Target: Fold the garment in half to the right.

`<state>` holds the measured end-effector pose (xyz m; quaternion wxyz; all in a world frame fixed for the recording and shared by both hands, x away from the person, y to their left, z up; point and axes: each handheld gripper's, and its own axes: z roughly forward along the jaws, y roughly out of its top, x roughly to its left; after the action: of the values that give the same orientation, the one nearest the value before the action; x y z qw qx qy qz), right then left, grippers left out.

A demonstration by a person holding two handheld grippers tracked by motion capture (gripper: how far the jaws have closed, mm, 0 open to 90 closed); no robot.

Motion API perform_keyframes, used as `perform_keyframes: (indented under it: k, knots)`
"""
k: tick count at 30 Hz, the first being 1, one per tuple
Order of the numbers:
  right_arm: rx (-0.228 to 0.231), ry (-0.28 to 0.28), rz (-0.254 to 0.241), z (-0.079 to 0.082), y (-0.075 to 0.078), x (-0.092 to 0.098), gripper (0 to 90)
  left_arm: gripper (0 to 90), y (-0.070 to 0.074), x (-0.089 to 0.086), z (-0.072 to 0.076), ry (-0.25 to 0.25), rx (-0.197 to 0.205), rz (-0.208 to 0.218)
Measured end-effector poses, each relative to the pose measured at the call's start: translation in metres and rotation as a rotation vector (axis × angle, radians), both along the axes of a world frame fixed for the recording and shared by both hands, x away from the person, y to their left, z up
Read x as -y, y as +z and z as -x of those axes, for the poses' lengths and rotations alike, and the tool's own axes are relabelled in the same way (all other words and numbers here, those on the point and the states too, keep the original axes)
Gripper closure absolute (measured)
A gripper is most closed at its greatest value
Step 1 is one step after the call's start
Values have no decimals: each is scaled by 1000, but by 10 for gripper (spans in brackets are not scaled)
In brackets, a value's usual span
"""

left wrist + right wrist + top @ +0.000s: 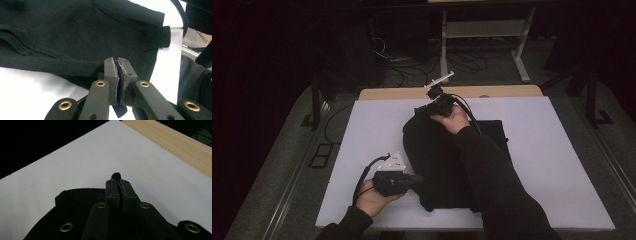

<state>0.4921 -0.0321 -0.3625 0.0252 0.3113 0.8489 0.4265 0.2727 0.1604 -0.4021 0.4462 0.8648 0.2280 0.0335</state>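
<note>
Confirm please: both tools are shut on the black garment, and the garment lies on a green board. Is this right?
Not quite. The board under the black garment is white, not green, as the high view shows. The rest holds: the left tool and the right tool are each shut on the garment's cloth.

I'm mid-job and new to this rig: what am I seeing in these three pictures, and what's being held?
There is no robot: a person holds a hand tool with a claw in each hand. The high view looks down on a white board with a black garment on it. The other two pictures come from cameras riding on each tool. The left claw is shut on the garment's near edge. The right claw is shut on a pinch of cloth at the far edge, lifted off the board.
</note>
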Motion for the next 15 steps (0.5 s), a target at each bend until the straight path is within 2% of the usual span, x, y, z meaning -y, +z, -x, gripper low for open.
perform_keyframes:
  k: [15]
  knots:
    - [12, -31, -27, 1, 7, 24, 854, 844, 6, 17, -4, -31, 9, 10]
